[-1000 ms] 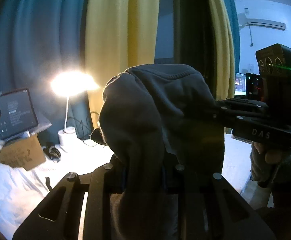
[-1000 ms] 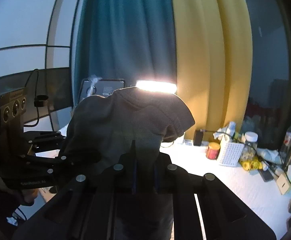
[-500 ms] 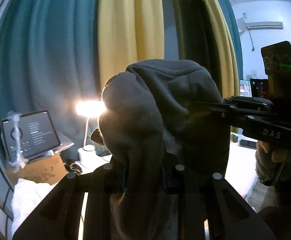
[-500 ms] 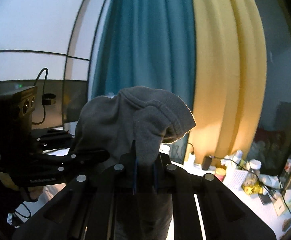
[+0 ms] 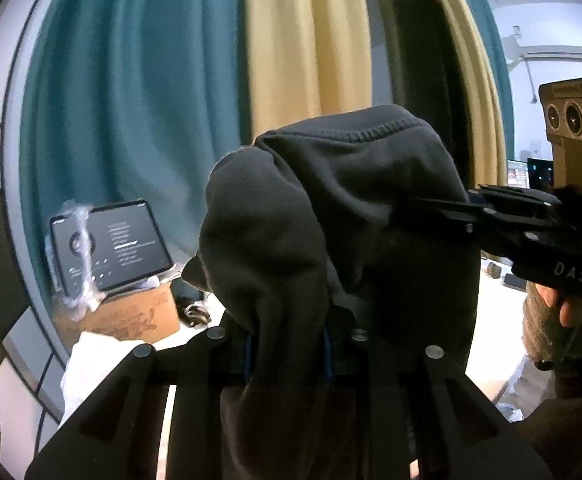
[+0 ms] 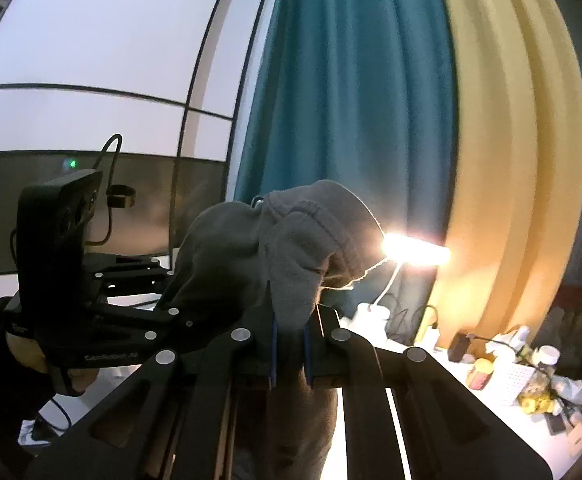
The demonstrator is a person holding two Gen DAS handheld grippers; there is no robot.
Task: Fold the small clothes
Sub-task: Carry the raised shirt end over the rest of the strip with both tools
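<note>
Both tools risen, lamp (image 6: 415, 250) now lower; left tool (image 5: 287, 344) and right tool (image 6: 291, 344) each clamp grey garment (image 5: 331, 220).

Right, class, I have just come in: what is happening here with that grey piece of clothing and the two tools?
A person holds a hand-held gripper in each hand, and both are clamped on one small grey garment. The left hand-held gripper pinches a bunched fold of it, and the right hand-held gripper pinches another part. The garment is lifted in the air in front of the teal and yellow curtains, hanging down between the fingers. No fold has been laid down yet.
</note>
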